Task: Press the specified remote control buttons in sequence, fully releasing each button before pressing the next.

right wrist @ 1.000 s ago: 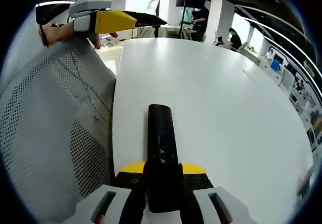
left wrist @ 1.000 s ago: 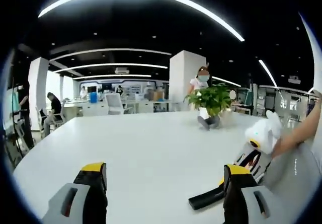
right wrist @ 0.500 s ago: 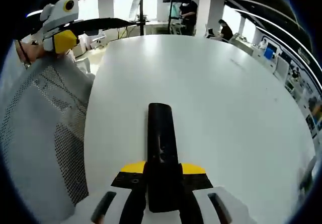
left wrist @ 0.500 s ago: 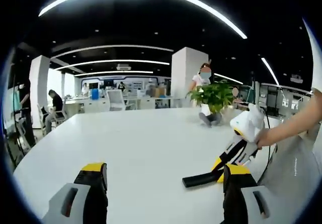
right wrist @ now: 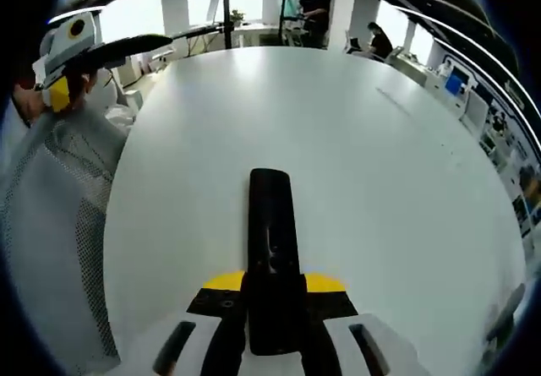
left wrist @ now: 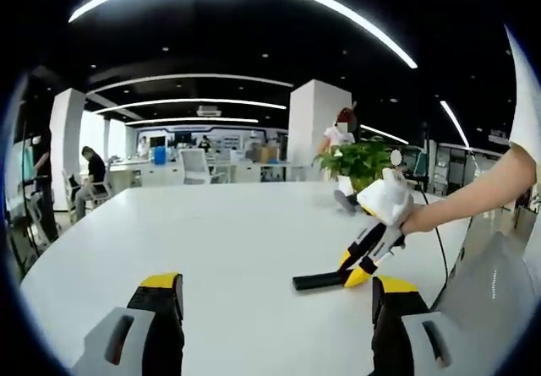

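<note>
A broad white counter (right wrist: 406, 165) stretches across an open-plan office, a grey mesh chair back (right wrist: 51, 224) at its left edge in the right gripper view. A potted green plant (left wrist: 362, 163) stands on the counter's far right side in the left gripper view. The right claw (right wrist: 272, 296) is clamped on the near end of a black remote control (right wrist: 270, 241), which juts out above the counter. The left claw (left wrist: 275, 296) stands wide open, holding nothing, the counter bare between its jaws.
</note>
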